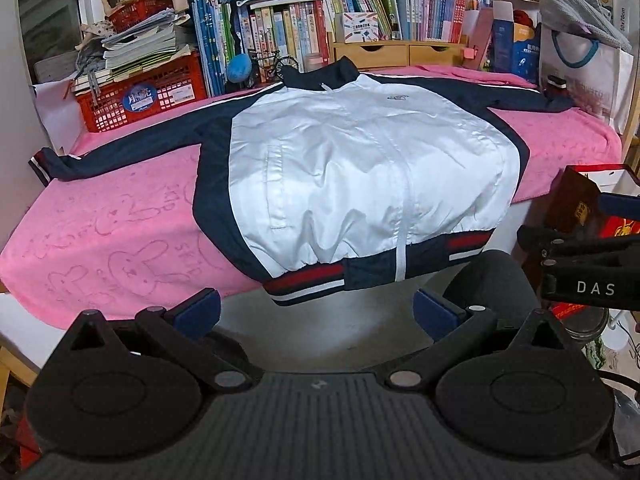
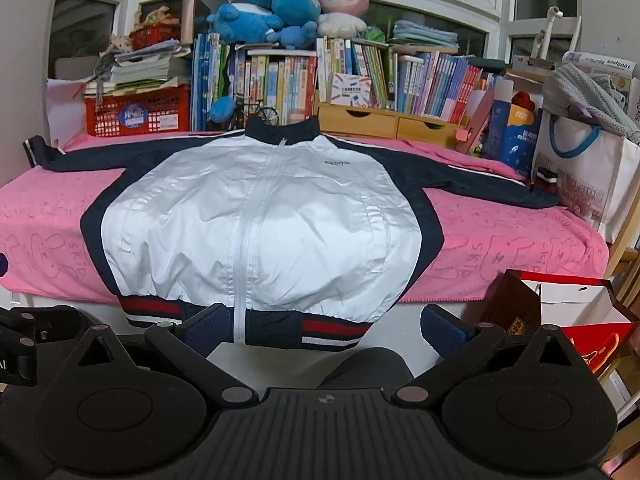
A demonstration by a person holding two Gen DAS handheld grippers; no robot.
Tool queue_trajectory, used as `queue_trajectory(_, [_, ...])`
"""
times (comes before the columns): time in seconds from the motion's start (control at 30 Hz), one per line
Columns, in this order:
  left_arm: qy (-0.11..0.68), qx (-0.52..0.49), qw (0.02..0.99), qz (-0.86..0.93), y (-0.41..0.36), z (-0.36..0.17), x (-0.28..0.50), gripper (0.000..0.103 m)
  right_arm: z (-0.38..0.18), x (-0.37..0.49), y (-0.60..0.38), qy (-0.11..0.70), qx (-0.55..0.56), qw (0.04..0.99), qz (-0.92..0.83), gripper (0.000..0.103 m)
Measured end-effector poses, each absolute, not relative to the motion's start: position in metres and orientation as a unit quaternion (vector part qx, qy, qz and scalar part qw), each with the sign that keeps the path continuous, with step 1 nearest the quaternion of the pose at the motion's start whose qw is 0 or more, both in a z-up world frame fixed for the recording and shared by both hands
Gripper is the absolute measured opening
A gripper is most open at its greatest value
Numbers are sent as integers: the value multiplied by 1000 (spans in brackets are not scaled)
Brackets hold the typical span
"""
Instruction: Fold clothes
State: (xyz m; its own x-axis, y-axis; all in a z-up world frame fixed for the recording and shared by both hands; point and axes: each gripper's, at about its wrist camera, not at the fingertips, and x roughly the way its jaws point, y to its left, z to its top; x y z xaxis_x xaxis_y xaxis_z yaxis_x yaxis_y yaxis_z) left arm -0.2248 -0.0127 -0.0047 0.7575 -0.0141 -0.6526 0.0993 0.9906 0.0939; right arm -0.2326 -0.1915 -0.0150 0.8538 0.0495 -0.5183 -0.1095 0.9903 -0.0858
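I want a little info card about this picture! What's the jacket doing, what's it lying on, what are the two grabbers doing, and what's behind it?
jacket: white front, navy sleeves and collar, zipped shut, spread flat with both sleeves out
hem: striped red, white and navy, hanging over the near edge
surface: pink towel with bunny patterns
left gripper: open, holding nothing, short of the hem
right gripper: open, holding nothing, in front of the hem
behind: books, red basket, plush toys
folding: not started

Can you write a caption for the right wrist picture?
Open right gripper faces a white and navy jacket spread flat on a pink towel.
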Motion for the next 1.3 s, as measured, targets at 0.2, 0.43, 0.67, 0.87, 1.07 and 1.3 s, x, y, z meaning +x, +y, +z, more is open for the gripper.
queue_trajectory(0.2, [358,66,931,-42,-21,-9,-212,103,-18,-223,-189,276,-60,958,48,103])
queue_trajectory(0.43, [365,58,928,-48,-25,-1,-168,103,-16,-184,-199,279,-60,958,38,103])
queue_trajectory(0.67, [329,57,942,-29,-15,22,-116,103,-1,-130,-256,195,-50,979,-22,103])
queue_trajectory(0.87, [323,30,946,1,-9,23,-52,103,17,-43,-365,118,-26,986,-116,103])
queue_trajectory(1.07, [357,37,932,49,-17,4,13,103,18,70,-471,136,-7,973,-187,103])
queue_trajectory(1.3, [393,54,915,74,-29,-21,50,103,-15,183,-532,213,4,947,-239,102])
